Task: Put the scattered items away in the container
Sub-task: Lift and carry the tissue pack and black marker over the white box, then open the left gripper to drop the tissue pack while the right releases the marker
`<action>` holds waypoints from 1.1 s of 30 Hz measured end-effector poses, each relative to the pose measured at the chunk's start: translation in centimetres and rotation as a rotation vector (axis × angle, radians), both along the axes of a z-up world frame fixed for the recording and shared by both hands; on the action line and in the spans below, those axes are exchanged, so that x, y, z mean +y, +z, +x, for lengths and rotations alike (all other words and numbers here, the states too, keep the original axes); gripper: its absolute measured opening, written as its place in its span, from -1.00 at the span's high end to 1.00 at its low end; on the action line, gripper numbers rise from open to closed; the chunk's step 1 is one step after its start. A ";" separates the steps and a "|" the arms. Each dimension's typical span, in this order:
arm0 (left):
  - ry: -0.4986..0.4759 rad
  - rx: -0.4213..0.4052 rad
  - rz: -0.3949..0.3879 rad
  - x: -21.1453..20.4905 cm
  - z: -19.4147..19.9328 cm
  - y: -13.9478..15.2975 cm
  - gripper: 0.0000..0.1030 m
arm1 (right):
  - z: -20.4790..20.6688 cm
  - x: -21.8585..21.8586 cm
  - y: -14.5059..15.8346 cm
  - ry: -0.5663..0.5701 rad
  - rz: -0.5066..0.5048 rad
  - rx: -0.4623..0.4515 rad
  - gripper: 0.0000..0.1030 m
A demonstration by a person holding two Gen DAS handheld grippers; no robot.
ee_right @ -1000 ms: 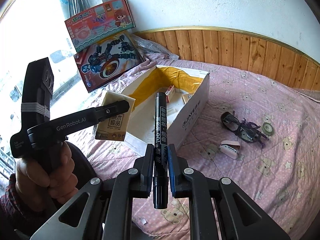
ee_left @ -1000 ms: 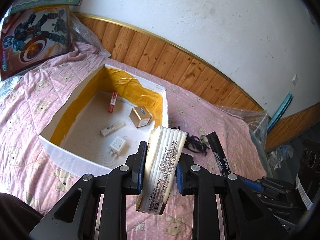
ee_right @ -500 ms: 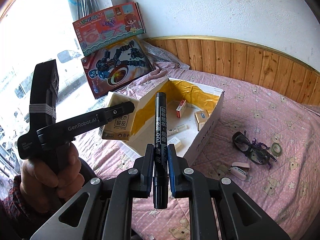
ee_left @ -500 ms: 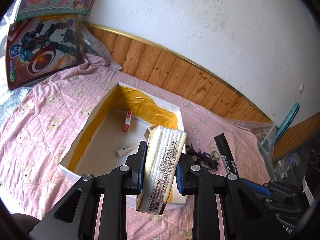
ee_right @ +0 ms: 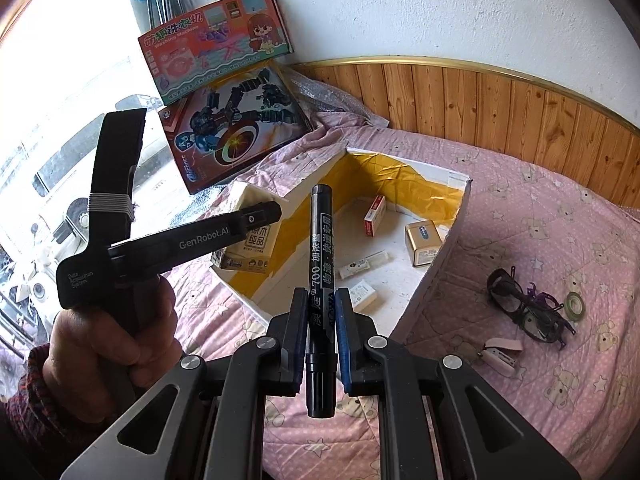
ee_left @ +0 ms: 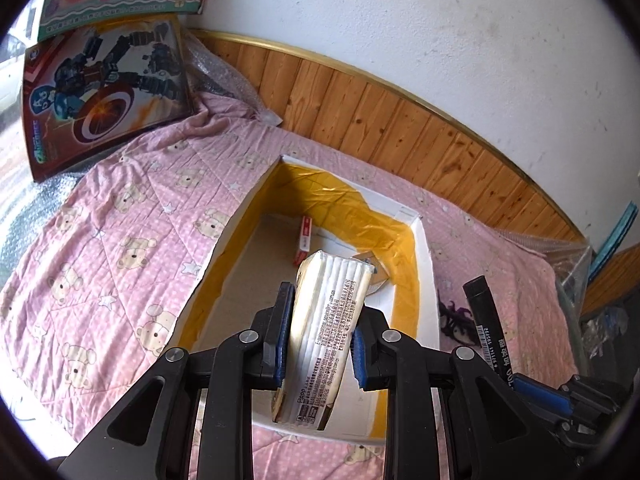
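My left gripper (ee_left: 322,320) is shut on a white tissue pack (ee_left: 332,320), hanging over the near part of the white box (ee_left: 424,264) lined with yellow tape. From the right wrist view, the left gripper (ee_right: 256,216) and tissue pack (ee_right: 250,248) sit at the box's near left corner. My right gripper (ee_right: 320,300) is shut on a black marker (ee_right: 320,240), in front of the box (ee_right: 440,268). In the box lie a red-white carton (ee_right: 375,216), a gold box (ee_right: 423,244), a white stick (ee_right: 364,264) and a white charger (ee_right: 362,296).
On the pink bear quilt right of the box lie dark glasses (ee_right: 520,304), a tape roll (ee_right: 575,306) and a small pink-white item (ee_right: 500,354). Two toy boxes (ee_right: 236,128) lean at the back left. A person's hand (ee_right: 112,340) holds the left gripper. Wood panelling runs behind.
Both grippers have moved toward the box with their loads. The tissue pack, earlier short of the box's near wall, now hangs over its inside. The marker is nearer the box.
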State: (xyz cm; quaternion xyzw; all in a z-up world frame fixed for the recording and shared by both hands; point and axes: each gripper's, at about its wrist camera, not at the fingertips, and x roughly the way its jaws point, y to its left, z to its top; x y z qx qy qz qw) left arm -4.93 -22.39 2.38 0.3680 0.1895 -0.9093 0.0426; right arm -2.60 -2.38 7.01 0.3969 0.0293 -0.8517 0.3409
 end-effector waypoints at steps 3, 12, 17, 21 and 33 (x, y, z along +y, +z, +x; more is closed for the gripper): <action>0.004 -0.037 -0.009 -0.3 -1.0 -1.0 0.50 | -0.9 -0.7 -0.5 0.000 0.001 -0.017 0.72; 0.004 -0.110 -0.046 -0.4 -3.0 -3.1 0.50 | -3.9 -2.3 -2.6 -0.015 0.013 -0.086 0.72; 0.005 -0.140 -0.028 -0.7 -3.6 -4.2 0.50 | -5.3 -2.8 -3.6 -0.028 0.031 -0.109 0.72; 0.003 -0.153 -0.011 -1.0 -3.6 -4.9 0.50 | -6.5 -3.2 -4.1 -0.041 0.054 -0.114 0.72; 0.008 -0.182 -0.045 -1.2 -3.6 -6.5 0.49 | -9.2 -4.2 -6.4 -0.078 0.123 -0.164 0.72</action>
